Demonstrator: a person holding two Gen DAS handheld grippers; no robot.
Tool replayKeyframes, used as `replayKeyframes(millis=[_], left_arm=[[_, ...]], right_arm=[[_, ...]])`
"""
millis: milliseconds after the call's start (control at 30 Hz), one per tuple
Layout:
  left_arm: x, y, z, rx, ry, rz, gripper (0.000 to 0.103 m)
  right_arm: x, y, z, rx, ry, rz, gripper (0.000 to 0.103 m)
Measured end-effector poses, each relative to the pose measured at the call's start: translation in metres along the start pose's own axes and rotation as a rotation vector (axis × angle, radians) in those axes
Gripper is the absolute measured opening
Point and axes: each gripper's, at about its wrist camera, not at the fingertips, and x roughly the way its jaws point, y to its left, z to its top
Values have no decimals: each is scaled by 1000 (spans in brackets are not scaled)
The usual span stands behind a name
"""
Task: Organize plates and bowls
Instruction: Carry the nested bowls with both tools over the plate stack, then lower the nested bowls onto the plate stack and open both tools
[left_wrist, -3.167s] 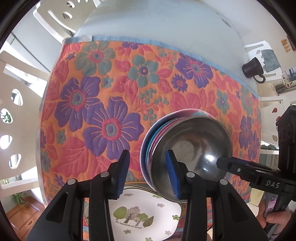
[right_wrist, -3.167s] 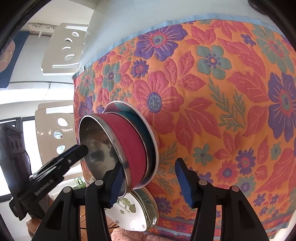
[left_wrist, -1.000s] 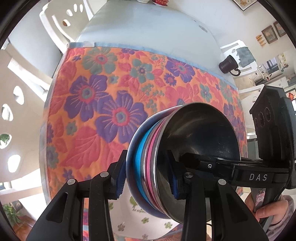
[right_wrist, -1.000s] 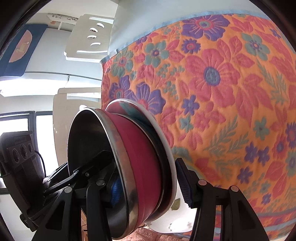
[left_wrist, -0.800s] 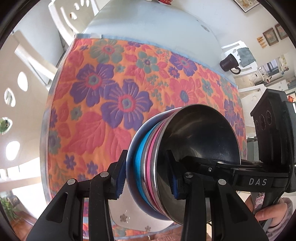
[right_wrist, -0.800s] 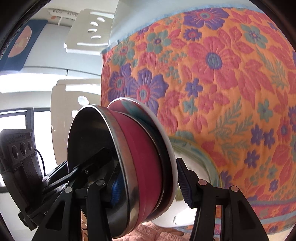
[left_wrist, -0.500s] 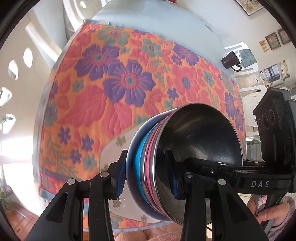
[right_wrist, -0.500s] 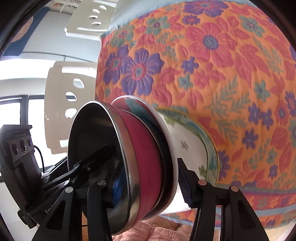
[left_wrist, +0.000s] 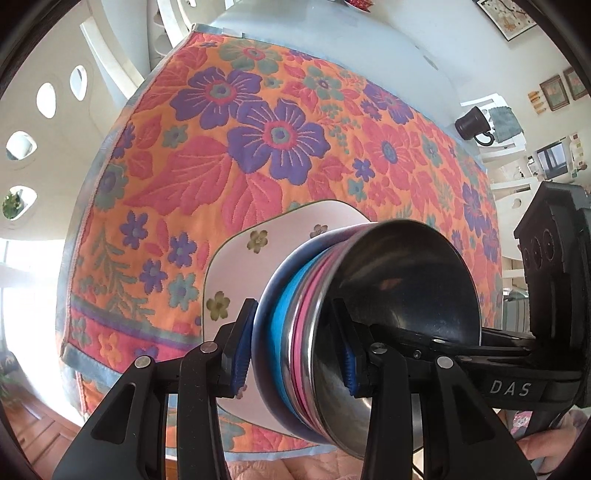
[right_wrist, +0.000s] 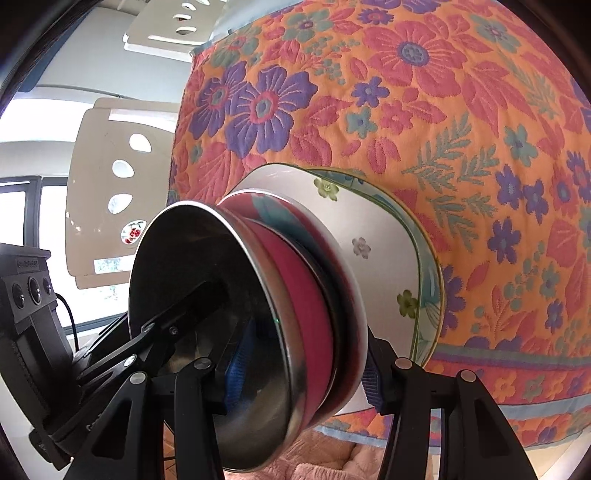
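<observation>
Above the white floral plates (left_wrist: 236, 280) at the near edge of the flowered tablecloth (left_wrist: 229, 155): a nested stack of bowls (left_wrist: 369, 314), steel bowl (right_wrist: 207, 332) on top, then pink and blue ones on a small plate. Left gripper (left_wrist: 293, 350) is clamped across the stack's rim; right gripper (right_wrist: 303, 369) is clamped across it from the opposite side. Contact between stack and plates: cannot tell. Dark mug (left_wrist: 474, 125) sits on the far bare tabletop.

We held the left gripper (left_wrist: 293, 347) and right gripper (right_wrist: 303, 360) pointing steeply down, each clamped on the stack's rim from opposite sides, fingers partly spread.
</observation>
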Motion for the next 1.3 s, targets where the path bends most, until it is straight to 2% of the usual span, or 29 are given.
replayKeyframes(millis=[100, 167, 233, 267, 300, 333, 400, 467, 533, 567, 633, 700, 833, 1033, 1300], left_arm=[[-8, -1, 0, 3, -27, 15, 35], [-24, -3, -1, 21, -77, 41, 38], [-43, -7, -6, 62, -138, 104, 45], [-48, -8, -8, 73, -153, 128, 47], [-52, -8, -11, 83, -167, 151, 56], [-55, -7, -15, 87, -181, 168, 71], [-59, -4, -22, 77, -217, 182, 77], [-66, 1, -32, 55, -263, 176, 81], [-65, 6, -37, 38, -261, 181, 97], [-64, 7, -39, 32, -256, 184, 99], [-58, 9, -41, 31, -222, 184, 101], [-53, 9, -44, 42, -197, 199, 101], [-51, 8, -51, 63, -211, 222, 102], [-51, 10, -54, 66, -214, 218, 102], [-52, 12, -53, 68, -213, 207, 102]], right_arm=[[-5, -3, -1, 4, -31, -12, 51], [-21, -1, -7, -28, -93, -38, 51], [-46, 5, -19, -101, -194, -55, 56], [-54, 7, -25, -124, -234, -74, 63], [-62, 9, -33, -146, -274, -103, 74], [-66, 12, -41, -172, -305, -124, 79], [-67, 17, -54, -217, -335, -149, 94], [-61, 22, -64, -249, -340, -207, 101], [-53, 24, -71, -282, -349, -248, 102], [-50, 24, -74, -287, -357, -247, 103], [-45, 27, -80, -316, -366, -227, 103], [-41, 31, -87, -355, -372, -242, 103], [-35, 43, -91, -411, -402, -274, 103], [-38, 48, -93, -424, -453, -283, 103], [-37, 52, -92, -425, -457, -303, 103]])
